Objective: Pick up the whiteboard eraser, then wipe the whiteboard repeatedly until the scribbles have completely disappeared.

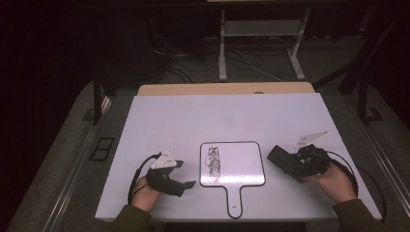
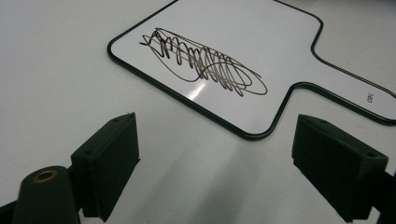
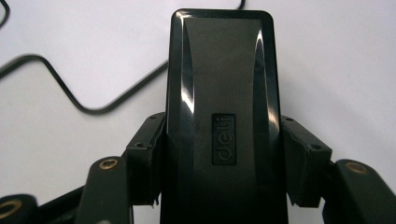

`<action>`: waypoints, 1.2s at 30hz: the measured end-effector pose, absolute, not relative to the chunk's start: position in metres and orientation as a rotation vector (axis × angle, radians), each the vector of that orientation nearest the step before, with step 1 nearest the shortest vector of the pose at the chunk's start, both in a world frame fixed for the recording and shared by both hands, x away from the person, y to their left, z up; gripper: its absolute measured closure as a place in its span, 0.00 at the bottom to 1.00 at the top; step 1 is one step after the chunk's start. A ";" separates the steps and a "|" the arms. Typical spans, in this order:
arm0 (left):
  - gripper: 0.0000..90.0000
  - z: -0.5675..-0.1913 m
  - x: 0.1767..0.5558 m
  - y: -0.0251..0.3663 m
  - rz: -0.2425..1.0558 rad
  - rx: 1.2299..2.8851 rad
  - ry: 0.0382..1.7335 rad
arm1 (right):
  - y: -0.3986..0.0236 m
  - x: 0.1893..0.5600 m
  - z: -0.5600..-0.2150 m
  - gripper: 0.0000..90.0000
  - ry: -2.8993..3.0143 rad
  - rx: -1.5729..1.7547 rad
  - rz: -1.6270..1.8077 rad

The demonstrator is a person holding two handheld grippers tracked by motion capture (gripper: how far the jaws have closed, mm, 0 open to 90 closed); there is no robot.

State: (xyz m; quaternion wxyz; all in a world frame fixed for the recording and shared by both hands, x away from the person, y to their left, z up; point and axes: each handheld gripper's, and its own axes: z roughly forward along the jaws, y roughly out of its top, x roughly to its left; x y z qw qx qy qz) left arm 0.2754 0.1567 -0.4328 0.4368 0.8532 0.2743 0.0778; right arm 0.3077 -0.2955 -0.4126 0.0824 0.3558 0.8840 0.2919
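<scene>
Right gripper (image 1: 283, 162), fingers clamped on the black eraser (image 3: 222, 116) at frame right, ready to wipe the scribbled whiteboard (image 1: 241, 162); left gripper (image 1: 186, 175) fingers wide, empty, beside the board on the counter (image 1: 169, 121).

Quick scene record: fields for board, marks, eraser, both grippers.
board: small whiteboard with handle, flat on white table, handle toward the person
marks: dark scribble on board's left part
eraser: black block, above table right of board
right gripper: shut on eraser
left gripper: open, empty, left of board
</scene>
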 end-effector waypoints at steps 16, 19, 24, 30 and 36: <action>0.15 -0.433 0.276 0.156 0.194 2.135 0.665 | -0.259 0.323 -0.403 0.43 2.669 0.980 0.943; 0.15 -0.433 0.275 0.155 0.192 2.134 0.666 | -0.253 0.325 -0.402 0.43 2.674 0.977 0.955; 0.15 -0.433 0.275 0.156 0.193 2.131 0.662 | -0.242 0.330 -0.399 0.43 2.682 0.946 0.977; 0.15 -0.432 0.275 0.156 0.194 2.129 0.659 | -0.226 0.337 -0.397 0.43 2.694 0.921 0.995; 0.15 -0.433 0.275 0.155 0.191 2.113 0.669 | -0.215 0.342 -0.396 0.43 2.703 0.903 1.008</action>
